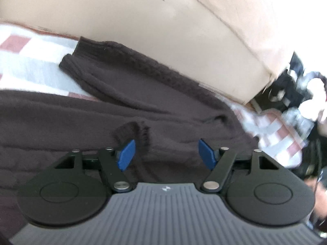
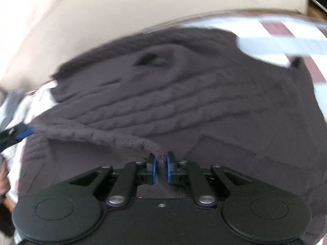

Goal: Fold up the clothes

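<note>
Right wrist — right gripper (image 2: 160,160) clamped on sweater (image 2: 184,102) edge | left gripper (image 1: 166,152) jaws apart

1 sweater (image 2: 184,94) – 2 grippers – 1 checked sheet (image 1: 30,61)

Sweater (image 2: 184,102) on bedsheet (image 2: 286,40); wall (image 1: 143,20) behind

Sweater (image 2: 184,102) is chunky cable-knit wool-looking stuff, matt and fuzzy. Checked bedsheet (image 1: 36,65) looks like smooth cloth. Hand-held gripper (image 2: 160,167) is matt black plastic, blue pads (image 1: 126,155), shiny metal rivets.
</note>
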`<state>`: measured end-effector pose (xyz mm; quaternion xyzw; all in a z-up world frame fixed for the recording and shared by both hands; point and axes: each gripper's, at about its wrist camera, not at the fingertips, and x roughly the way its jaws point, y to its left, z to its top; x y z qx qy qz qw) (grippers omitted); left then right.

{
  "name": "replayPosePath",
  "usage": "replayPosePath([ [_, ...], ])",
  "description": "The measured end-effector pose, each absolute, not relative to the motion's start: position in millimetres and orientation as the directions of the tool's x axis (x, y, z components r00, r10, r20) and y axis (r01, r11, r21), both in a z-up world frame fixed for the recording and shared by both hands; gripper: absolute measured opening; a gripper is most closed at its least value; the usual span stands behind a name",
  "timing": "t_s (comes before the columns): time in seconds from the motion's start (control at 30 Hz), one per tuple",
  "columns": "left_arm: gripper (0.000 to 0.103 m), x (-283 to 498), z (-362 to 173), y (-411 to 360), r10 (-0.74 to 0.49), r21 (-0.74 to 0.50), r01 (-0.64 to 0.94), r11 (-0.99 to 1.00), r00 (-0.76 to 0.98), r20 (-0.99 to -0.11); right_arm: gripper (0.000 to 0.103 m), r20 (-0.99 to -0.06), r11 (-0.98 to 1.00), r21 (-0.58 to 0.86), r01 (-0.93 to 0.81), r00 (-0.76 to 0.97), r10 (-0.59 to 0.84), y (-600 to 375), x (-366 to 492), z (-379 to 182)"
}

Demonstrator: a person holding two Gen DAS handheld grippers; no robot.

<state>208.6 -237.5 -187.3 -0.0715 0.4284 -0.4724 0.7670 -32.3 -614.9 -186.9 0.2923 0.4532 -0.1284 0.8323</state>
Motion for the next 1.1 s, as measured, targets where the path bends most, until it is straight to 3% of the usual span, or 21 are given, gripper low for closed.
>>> replayPosePath([
  [0.2,0.076,200.8,-203.7,-257.5,-0.743,-0.475,0.674,0.566,0.167,-0.648,0.018,-0.764,0.541,0.58,0.61,0.637,0.101,-641.8,-43.6,-208.1],
  [0.4,0.079,211.1,-225.9,-263.3,-0.751,-0.57,0.549,0.611,0.174,-0.637,0.027,-0.799,0.785,0.336,0.521,0.599,-0.056,-611.3,-36.5,-179.5],
  [0.43,0.066,210.1,-224.9,-263.8,-0.759,-0.574,0.552,0.605,0.181,-0.626,0.027,-0.798,0.812,0.284,0.51,0.595,-0.095,-605.9,-36.9,-173.3],
  [0.47,0.021,207.7,-222.6,-265.8,-0.762,-0.563,0.572,0.597,0.186,-0.62,0.033,-0.795,0.835,0.241,0.495,0.594,-0.122,-600.6,-37.1,-167.3],
  [0.5,0.01,202.8,-217.3,-269.5,-0.752,-0.523,0.605,0.601,0.203,-0.628,0.044,-0.794,0.854,0.203,0.48,0.591,-0.144,-594.5,-37.4,-161.2],
  [0.57,0.01,191.2,-202.3,-275.3,-0.719,-0.428,0.652,0.625,0.267,-0.642,0.059,-0.799,0.874,0.159,0.459,0.58,-0.159,-586.3,-36.9,-152.0],
  [0.67,0.011,184.5,-171.3,-266.6,-0.723,-0.452,0.616,0.645,0.299,-0.623,0.061,-0.823,0.898,0.1,0.428,0.543,-0.167,-570.1,-36.3,-139.5],
  [0.73,0.014,182.3,-159.5,-262.7,-0.705,-0.457,0.592,0.664,0.291,-0.647,0.061,-0.841,0.903,0.083,0.423,0.515,-0.164,-560.5,-35.9,-136.9],
  [0.8,0.028,178.6,-162.4,-267.0,-0.614,-0.358,0.596,0.718,0.302,-0.729,0.061,-0.854,0.905,0.098,0.414,0.502,-0.137,-553.7,-35.3,-136.1],
  [0.83,0.047,176.7,-166.1,-269.1,-0.546,-0.282,0.601,0.748,0.316,-0.776,0.061,-0.859,0.906,0.107,0.409,0.497,-0.123,-550.3,-34.5,-136.1],
  [0.87,0.054,174.3,-167.6,-270.0,-0.483,-0.212,0.607,0.766,0.327,-0.812,0.061,-0.863,0.909,0.102,0.404,0.49,-0.12,-546.8,-33.3,-136.2],
  [0.9,0.055,171.5,-166.1,-268.5,-0.447,-0.165,0.618,0.769,0.335,-0.83,0.061,-0.867,0.912,0.097,0.398,0.483,-0.119,-543.3,-32.1,-136.2],
  [0.93,0.056,170.4,-161.4,-263.8,-0.45,-0.158,0.623,0.766,0.344,-0.824,0.061,-0.871,0.915,0.091,0.392,0.477,-0.117,-539.7,-30.8,-136.3],
  [1.03,0.073,172.2,-142.0,-246.1,-0.502,-0.196,0.61,0.768,0.384,-0.775,0.061,-0.875,0.93,0.066,0.362,0.468,-0.12,-528.8,-29.0,-132.2],
  [1.1,0.075,177.8,-128.5,-242.9,-0.518,-0.2,0.601,0.774,0.419,-0.746,0.061,-0.878,0.942,0.05,0.332,0.464,-0.117,-526.9,-27.2,-123.6],
])
